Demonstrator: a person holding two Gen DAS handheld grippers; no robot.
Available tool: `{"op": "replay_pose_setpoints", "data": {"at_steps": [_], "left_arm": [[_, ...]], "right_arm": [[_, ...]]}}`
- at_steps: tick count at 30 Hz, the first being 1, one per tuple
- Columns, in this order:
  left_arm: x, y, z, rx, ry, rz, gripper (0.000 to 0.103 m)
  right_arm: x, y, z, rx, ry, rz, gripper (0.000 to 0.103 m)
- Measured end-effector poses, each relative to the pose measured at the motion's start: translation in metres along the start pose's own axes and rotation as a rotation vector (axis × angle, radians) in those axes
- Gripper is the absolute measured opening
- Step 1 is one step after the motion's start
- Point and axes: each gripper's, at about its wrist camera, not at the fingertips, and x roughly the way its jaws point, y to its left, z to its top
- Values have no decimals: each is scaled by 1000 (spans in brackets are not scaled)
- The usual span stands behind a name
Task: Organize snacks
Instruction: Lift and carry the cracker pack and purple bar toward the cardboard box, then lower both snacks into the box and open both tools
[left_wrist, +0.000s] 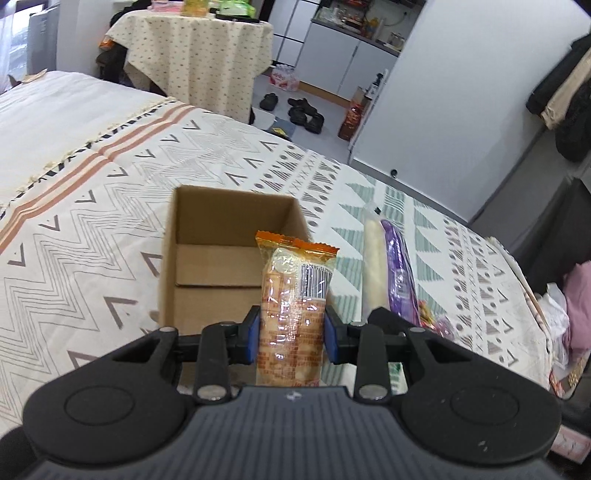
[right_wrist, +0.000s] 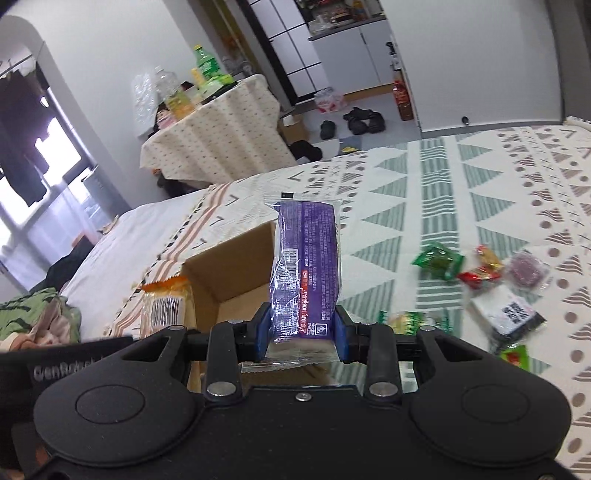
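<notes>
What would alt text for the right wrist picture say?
A claw grips an upright purple snack packet above a patterned bedspread, beside an open cardboard box. Small wrapped snacks lie scattered to the right.

the box (left_wrist: 207, 258) was plain brown. one pack (left_wrist: 291, 295) was orange with a barcode, the other (right_wrist: 306, 266) purple with clear ends. the cover (left_wrist: 92, 229) was white with grey zigzags, green triangles and rust stripes. the pads (left_wrist: 254, 334) were blue. loose packets (right_wrist: 437, 260) were green and red.
</notes>
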Motion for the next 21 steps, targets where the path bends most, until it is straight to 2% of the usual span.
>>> {"op": "replay_pose_setpoints", "data": {"at_steps": [12, 21], "left_arm": [[33, 45, 15, -107, 28, 27, 33], [59, 64, 14, -135, 85, 24, 33]], "right_arm": [[36, 27, 2, -11, 28, 56, 34], [58, 40, -5, -37, 78, 87, 34]]}}
